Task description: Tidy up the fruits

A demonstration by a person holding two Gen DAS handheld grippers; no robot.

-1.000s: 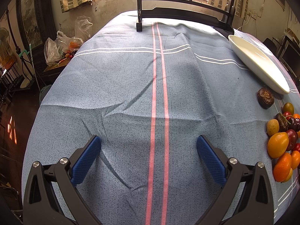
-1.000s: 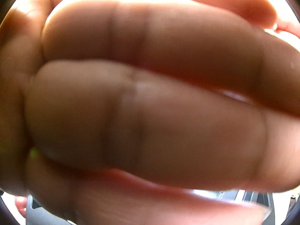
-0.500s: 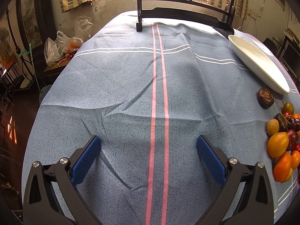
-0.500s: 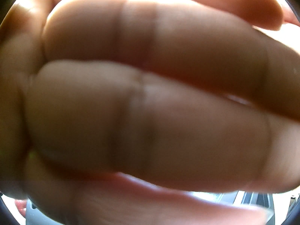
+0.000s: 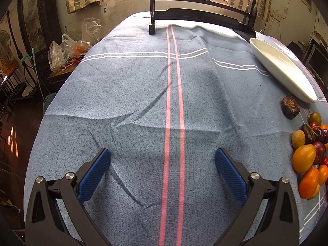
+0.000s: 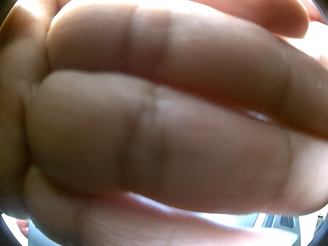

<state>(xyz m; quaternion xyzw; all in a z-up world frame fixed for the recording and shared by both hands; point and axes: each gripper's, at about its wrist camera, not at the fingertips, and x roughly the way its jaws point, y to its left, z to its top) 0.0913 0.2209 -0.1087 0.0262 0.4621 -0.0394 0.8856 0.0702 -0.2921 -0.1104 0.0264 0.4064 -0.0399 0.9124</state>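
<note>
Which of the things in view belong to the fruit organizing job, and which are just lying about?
For the job: fruit pile, dark wrinkled fruit, white oval dish, left gripper.
Lying about: plastic bags, black mirror stand, blue tablecloth.

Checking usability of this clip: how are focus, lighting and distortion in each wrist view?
Left wrist view: sharp, strong fisheye bending of the tablecloth; window glare at top, a shadow across the near cloth; open left hand-held gripper and fruit pile clear. Right wrist view: blurred, backlit hand covers the lens; the right hand-held gripper is not visible.
</note>
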